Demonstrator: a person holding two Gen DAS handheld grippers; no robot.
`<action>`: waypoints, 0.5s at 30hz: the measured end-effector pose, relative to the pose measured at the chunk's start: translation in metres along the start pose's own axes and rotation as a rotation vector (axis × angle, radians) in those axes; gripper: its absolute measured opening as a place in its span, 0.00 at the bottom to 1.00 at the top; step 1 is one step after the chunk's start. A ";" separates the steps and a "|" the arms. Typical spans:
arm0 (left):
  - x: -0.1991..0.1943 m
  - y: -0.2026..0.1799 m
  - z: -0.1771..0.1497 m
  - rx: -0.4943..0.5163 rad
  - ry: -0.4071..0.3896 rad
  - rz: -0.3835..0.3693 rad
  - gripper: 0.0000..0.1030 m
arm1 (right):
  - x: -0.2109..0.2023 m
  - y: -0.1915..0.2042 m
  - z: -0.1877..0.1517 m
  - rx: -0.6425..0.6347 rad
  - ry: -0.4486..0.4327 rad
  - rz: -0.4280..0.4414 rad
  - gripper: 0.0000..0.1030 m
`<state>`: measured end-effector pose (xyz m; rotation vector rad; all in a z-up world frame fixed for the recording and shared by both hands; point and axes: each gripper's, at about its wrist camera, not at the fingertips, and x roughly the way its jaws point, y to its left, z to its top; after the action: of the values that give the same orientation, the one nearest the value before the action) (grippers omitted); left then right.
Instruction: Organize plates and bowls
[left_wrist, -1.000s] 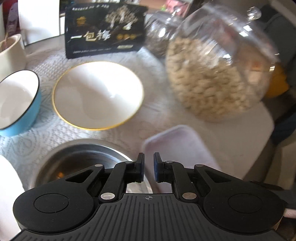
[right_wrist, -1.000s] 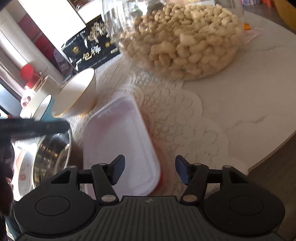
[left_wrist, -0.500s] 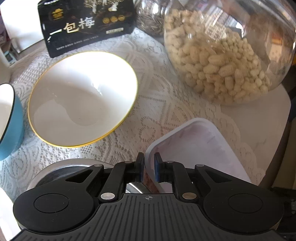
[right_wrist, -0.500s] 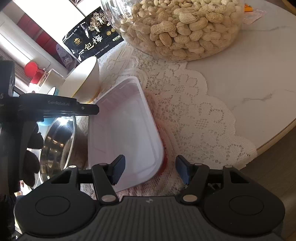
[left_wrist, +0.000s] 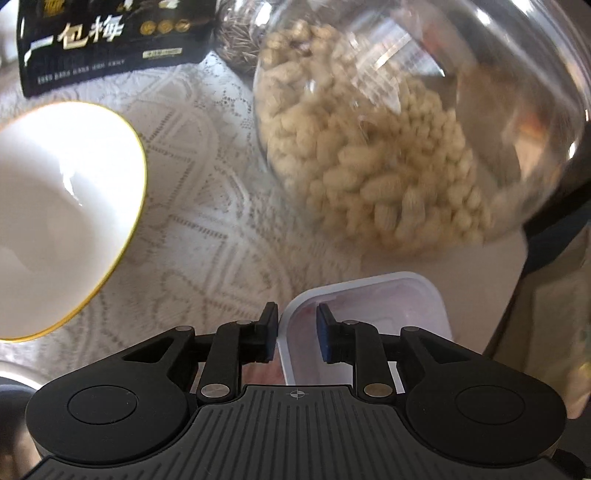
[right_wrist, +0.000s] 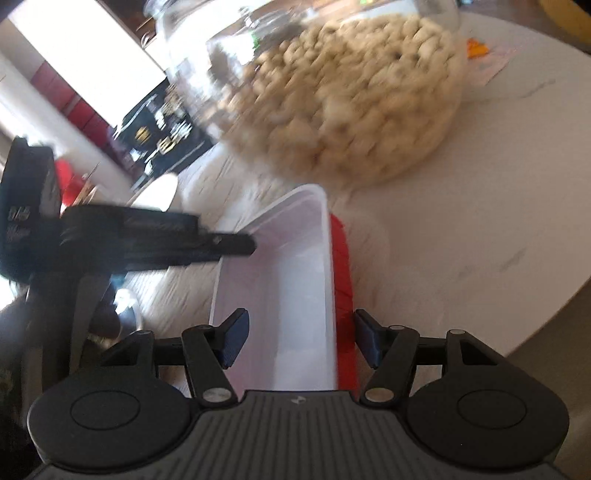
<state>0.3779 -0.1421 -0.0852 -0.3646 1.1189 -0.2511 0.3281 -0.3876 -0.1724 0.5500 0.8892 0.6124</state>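
— White plastic, that one rectangular container (left_wrist: 388, 299)? How many do you count?

— One container, sitting low at about five o'clock in the left wrist view, on the lace cloth (left_wrist: 207, 206). In the right wrist view a red rim shows along its right side; whether that is a lid or a second tray under it, I cannot tell.

— And the left gripper (left_wrist: 295, 338)?

— Its jaws have just been opening. They stand narrowly apart, straddling the container's near-left rim, one pad outside and one inside, not pressing on it.

— The right gripper (right_wrist: 300, 339)?

— Moderately wide, one finger on each side of the container's near end, which lies between them untouched as far as I can see.

— Bowls?

— One white bowl with a gold rim (left_wrist: 55, 236) at nine o'clock, cut off by the left edge. One steel bowl (left_wrist: 14, 376) at the seven o'clock corner, only a sliver showing.

— Anything else?

— One big glass jar of peanuts (left_wrist: 388, 155) at one o'clock, blurred in both views. One black packet with gold characters (left_wrist: 110, 40) at eleven o'clock, its top cropped. One smaller jar of dark seeds (left_wrist: 240, 44) behind, mostly hidden.
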 end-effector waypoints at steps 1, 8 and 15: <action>-0.001 0.004 0.000 -0.018 0.003 -0.022 0.24 | 0.000 0.001 0.002 -0.017 -0.025 -0.045 0.61; -0.066 0.025 -0.020 -0.024 -0.107 -0.069 0.24 | -0.029 0.035 -0.008 -0.200 -0.217 -0.240 0.75; -0.172 0.078 -0.080 -0.057 -0.348 -0.003 0.24 | -0.040 0.108 -0.033 -0.286 -0.225 -0.042 0.83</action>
<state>0.2342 -0.0190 -0.0062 -0.4419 0.7840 -0.1513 0.2529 -0.3332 -0.0962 0.3328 0.5868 0.6134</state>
